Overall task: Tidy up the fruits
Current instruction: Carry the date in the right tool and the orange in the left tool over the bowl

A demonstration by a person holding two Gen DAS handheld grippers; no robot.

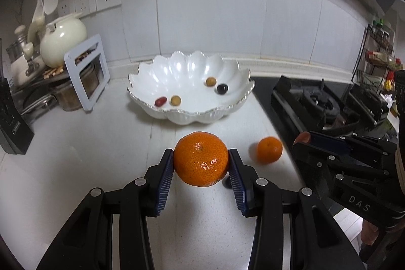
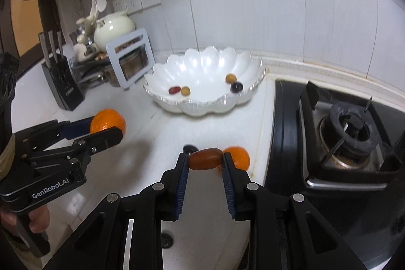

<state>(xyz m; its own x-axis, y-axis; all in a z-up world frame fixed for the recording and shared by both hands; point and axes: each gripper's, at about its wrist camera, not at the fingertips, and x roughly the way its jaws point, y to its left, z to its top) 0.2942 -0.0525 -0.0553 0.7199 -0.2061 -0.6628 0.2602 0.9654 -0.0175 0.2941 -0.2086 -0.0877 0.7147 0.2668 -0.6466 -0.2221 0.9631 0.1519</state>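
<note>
My left gripper [image 1: 201, 163] is shut on a large mandarin [image 1: 200, 162] and holds it above the white counter; it also shows in the right wrist view [image 2: 107, 127]. My right gripper [image 2: 205, 159] is shut on a brown oval date [image 2: 205, 158], seen from the left wrist at the right [image 1: 302, 138]. A smaller mandarin [image 1: 269, 149] lies on the counter between the grippers, partly hidden behind the date in the right wrist view [image 2: 238, 156]. A white scalloped bowl [image 1: 192, 75] beyond them holds several small fruits: a red one [image 1: 161, 101], two tan ones and a dark one [image 1: 222, 89].
A black gas stove [image 2: 346, 128] lies to the right of the bowl. A knife block [image 2: 62, 85], a cream pot [image 2: 114, 29] and a grey frame rack [image 1: 87, 72] stand at the left. A dark small fruit [image 2: 189, 149] lies on the counter near the date. A spice rack [image 1: 377, 54] stands far right.
</note>
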